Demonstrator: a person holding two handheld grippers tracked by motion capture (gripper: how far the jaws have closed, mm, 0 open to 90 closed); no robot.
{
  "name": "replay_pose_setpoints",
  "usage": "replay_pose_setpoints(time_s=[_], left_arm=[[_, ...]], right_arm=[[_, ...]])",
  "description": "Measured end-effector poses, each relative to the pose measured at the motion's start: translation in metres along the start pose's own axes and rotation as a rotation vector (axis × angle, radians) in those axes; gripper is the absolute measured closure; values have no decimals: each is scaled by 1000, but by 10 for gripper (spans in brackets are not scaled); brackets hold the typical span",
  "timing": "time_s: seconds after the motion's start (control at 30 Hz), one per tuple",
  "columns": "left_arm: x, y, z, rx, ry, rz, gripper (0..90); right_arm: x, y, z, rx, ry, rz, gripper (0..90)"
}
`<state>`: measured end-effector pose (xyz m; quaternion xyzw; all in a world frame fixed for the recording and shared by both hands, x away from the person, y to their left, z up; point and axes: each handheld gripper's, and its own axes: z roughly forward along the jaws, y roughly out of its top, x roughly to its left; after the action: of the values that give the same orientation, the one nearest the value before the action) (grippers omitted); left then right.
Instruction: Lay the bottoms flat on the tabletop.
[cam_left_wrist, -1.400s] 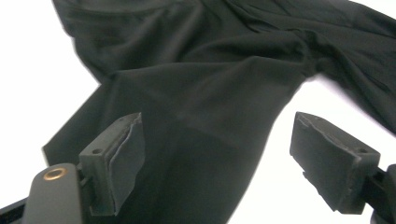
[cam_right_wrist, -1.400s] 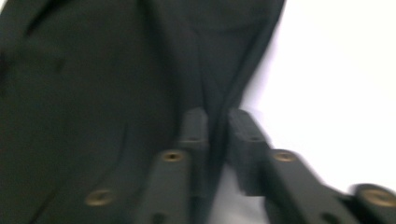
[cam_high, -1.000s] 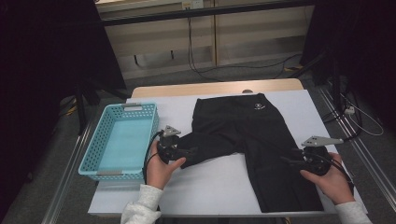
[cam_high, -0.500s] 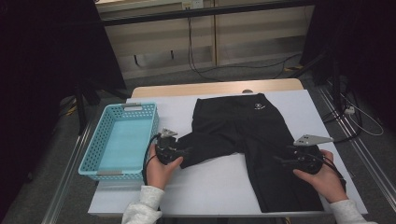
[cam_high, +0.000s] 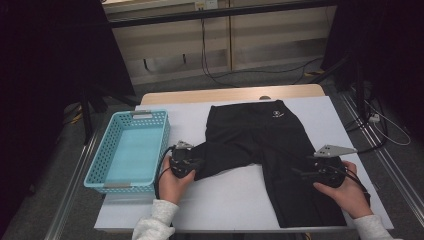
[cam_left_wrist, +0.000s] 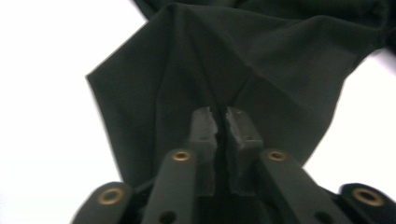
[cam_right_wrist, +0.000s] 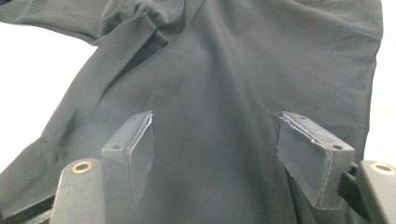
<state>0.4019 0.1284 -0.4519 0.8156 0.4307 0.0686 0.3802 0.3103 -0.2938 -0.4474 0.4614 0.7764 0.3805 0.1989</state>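
A pair of black trousers (cam_high: 260, 135) lies flat on the white table (cam_high: 225, 200), waistband at the far side, legs spread toward me. My left gripper (cam_high: 199, 163) is at the end of the left leg. Its jaws have just been closing and now pinch a fold of the black cloth (cam_left_wrist: 261, 60), the left gripper (cam_left_wrist: 221, 116) shut on it. My right gripper (cam_high: 301, 172) lies over the right leg, pointing left. Its jaws have just been opening. In the right gripper view the right gripper (cam_right_wrist: 217, 140) stands wide over the flat fabric (cam_right_wrist: 243, 60), with nothing pinched.
A light blue plastic basket (cam_high: 102, 165) stands empty at the table's left side, close to my left hand. Bare white table shows between the two legs and along the near edge. Cables run across the floor beyond the table.
The left gripper's jaws have come together on the end of the left trouser leg. Both hands stay about where they were.
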Motion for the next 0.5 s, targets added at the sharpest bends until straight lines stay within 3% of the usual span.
replay_pose_setpoints(time_s=[0.03, 0.5], left_arm=[[0, 1, -2, -1, -7, -3, 881], [-21, 9, -10, -11, -111, 17, 889]], right_arm=[[0, 0, 0, -2, -1, -3, 267], [5, 3, 0, -8, 11, -20, 229]])
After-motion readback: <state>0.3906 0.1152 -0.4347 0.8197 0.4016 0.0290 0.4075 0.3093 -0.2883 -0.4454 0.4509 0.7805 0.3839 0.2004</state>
